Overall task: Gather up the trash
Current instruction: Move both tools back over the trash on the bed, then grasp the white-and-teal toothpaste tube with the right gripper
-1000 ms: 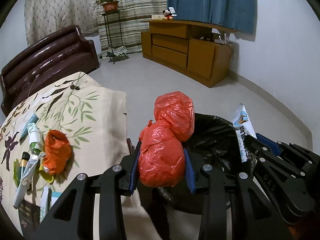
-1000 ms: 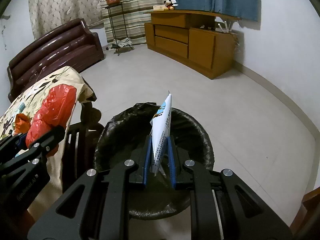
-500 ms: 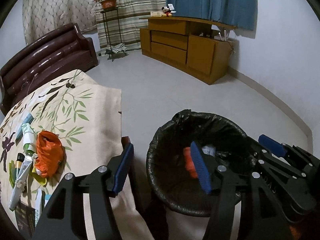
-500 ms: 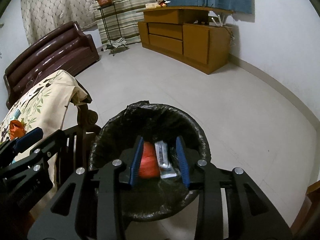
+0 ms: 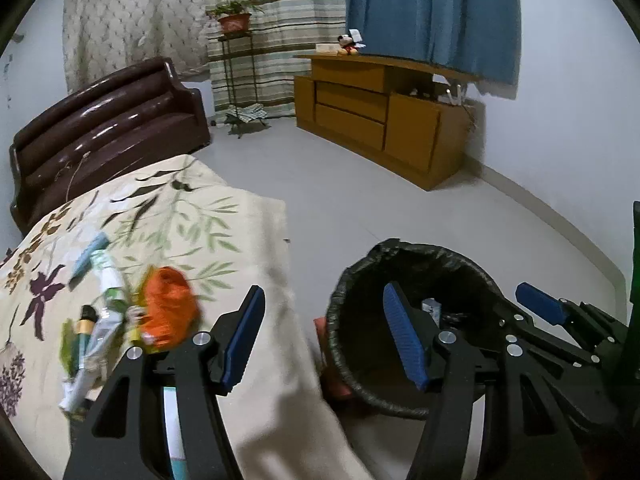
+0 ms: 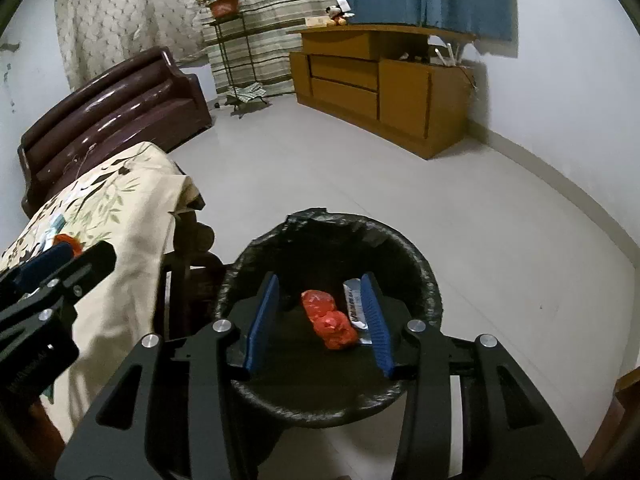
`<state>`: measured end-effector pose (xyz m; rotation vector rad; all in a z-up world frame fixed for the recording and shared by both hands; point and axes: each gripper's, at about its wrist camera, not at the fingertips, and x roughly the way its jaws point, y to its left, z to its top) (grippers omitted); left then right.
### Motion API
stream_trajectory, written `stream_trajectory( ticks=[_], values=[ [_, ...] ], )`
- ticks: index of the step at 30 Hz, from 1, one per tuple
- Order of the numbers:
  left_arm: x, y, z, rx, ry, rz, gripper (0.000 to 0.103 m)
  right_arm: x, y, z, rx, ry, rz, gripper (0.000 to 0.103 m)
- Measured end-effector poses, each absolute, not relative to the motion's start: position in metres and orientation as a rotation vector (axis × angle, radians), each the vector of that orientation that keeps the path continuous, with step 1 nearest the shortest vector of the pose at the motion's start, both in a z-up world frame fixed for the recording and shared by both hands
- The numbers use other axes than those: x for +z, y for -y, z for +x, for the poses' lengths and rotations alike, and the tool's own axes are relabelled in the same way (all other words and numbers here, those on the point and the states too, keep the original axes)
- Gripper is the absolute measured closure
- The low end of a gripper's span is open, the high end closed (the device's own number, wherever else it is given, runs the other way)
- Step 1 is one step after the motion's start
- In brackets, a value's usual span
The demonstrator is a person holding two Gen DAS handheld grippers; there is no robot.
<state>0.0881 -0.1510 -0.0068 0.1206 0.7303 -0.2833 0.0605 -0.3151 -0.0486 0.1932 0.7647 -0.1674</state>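
Observation:
A black-lined trash bin (image 6: pixel 424 280) stands on the floor beside the table; it also shows in the left wrist view (image 5: pixel 348 292). Inside lie a red plastic bag (image 6: pixel 330 322) and a white wrapper (image 6: pixel 354 310). My right gripper (image 6: pixel 320 320) is open and empty above the bin. My left gripper (image 5: pixel 324 336) is open and empty between the table's edge and the bin. On the floral tablecloth (image 5: pixel 192 220) lie an orange bag (image 5: pixel 168 308), tubes (image 5: pixel 108 312) and other trash.
A dark brown sofa (image 5: pixel 104 120) stands behind the table. A wooden cabinet (image 5: pixel 380 116) is against the far wall, with a plant stand (image 5: pixel 236 76) by the curtains. The floor (image 6: pixel 360 184) between is grey tile.
Both grippers opened and dropped the red bag and the white wrapper into the bin. The left gripper then swung left toward the table.

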Motion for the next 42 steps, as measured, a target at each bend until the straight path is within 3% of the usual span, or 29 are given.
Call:
stream_trajectory(
  ticks=[27,42],
  values=[
    [-0.003,-0.058,0.046,0.058,-0.744,-0.012,0.039,-0.019,0.152,0.043,0.091,-0.772,0.046,0.061],
    [-0.021,-0.103,0.028,0.098,-0.776,-0.074,0.037,-0.041,0.085,0.034,0.169,-0.843,-0.030,0.061]
  ],
)
